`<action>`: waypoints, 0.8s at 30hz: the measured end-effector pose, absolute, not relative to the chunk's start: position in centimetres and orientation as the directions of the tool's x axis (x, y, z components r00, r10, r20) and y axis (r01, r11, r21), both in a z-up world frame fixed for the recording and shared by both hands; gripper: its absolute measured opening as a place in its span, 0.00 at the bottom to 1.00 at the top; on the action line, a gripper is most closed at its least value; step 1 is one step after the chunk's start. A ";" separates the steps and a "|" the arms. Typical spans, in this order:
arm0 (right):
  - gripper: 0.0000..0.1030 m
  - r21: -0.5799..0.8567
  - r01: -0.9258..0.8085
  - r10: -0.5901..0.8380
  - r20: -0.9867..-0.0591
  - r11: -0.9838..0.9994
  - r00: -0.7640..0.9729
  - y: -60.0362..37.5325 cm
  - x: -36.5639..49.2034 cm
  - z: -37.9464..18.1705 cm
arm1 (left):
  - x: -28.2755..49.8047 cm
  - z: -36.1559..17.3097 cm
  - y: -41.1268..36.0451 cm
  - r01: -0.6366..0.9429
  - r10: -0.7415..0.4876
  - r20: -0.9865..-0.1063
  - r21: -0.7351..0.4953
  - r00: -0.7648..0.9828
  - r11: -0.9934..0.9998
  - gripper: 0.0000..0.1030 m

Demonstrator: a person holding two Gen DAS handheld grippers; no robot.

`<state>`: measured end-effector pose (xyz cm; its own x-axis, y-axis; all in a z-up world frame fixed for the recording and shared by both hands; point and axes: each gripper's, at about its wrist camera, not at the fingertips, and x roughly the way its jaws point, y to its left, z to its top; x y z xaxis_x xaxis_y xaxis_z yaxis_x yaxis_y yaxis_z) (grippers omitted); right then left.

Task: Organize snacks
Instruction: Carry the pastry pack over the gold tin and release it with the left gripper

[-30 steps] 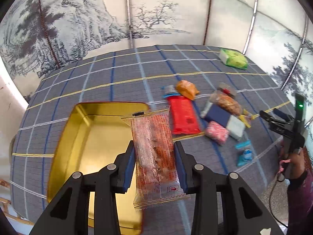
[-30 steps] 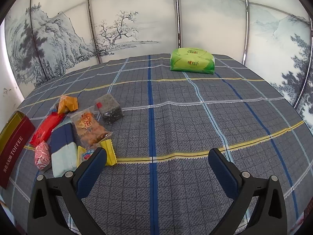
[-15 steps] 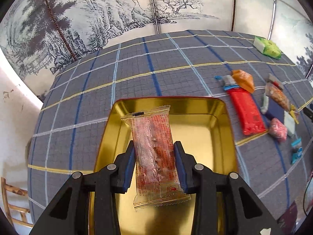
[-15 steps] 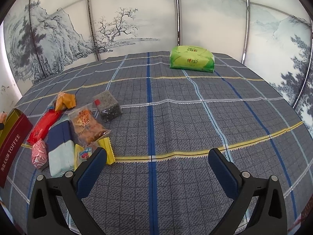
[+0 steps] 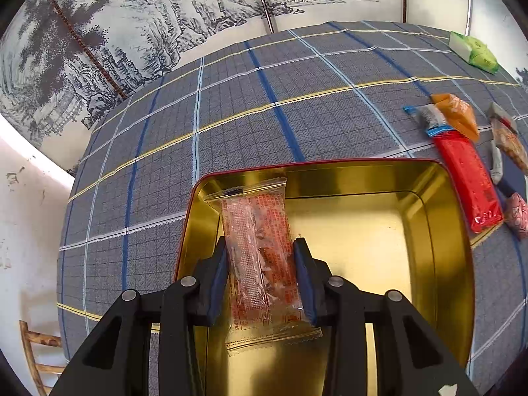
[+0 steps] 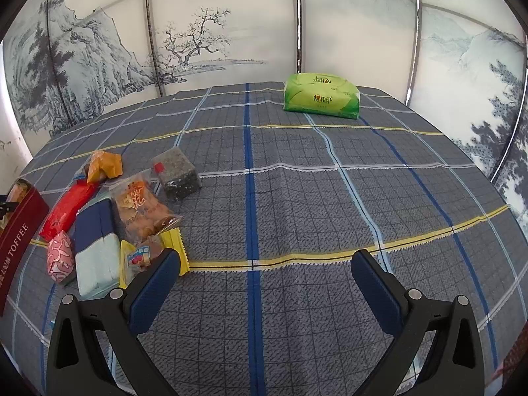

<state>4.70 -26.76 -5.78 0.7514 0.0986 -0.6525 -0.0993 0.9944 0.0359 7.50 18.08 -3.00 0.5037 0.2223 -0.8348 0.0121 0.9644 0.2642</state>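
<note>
My left gripper [image 5: 260, 247] is shut on a clear packet of red snack [image 5: 260, 247], held upright over the left half of the open gold tin [image 5: 435, 231] with a red rim. The tin's floor is bare. In the right wrist view my right gripper [image 6: 264, 264] stands open above the plaid cloth with nothing between its fingers. To its left lies a heap of snacks: a red bar [image 6: 67, 206], an orange pouch [image 6: 105, 165], a clear bag of fried bits [image 6: 143, 208], a dark block [image 6: 176, 173], a pink sweet [image 6: 59, 257] and a blue and white pack [image 6: 95, 247].
The tin's red side reading TOFFEE [image 6: 15, 247] shows at the left edge of the right wrist view. A green tissue pack [image 6: 321, 99] lies at the far side of the table. Painted screen panels [image 6: 231, 26] close in the table. A wooden chair [image 5: 36, 356] stands at the lower left.
My left gripper has carried the red snack packet leftward and down, from beside the tin to above its inside. The tin now fills the lower view. The right gripper has stayed put.
</note>
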 end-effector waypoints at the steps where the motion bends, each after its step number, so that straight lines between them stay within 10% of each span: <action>1: 1.00 0.034 -0.098 0.096 -0.653 0.995 0.751 -26.8 4.7 -5.8 | 7.6 -3.1 18.2 0.009 0.227 -0.833 0.268 0.504 0.963 0.33; 15: 1.00 0.068 -0.124 0.139 -0.625 0.990 0.769 -27.1 4.2 -5.6 | 5.0 0.1 18.1 -0.118 0.299 -0.727 0.290 0.618 0.950 0.47; 24: 0.87 0.205 -0.380 0.426 -0.567 0.902 0.705 -22.1 -2.4 -3.1 | -8.3 5.8 14.9 -0.248 0.257 -0.385 0.072 0.886 0.966 0.90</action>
<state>-2.43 -22.06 -3.14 0.7050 0.4261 -0.5669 -0.3799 0.9019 0.2054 -8.33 14.86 5.78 0.8863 0.2567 -0.3854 -0.2484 0.9660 0.0722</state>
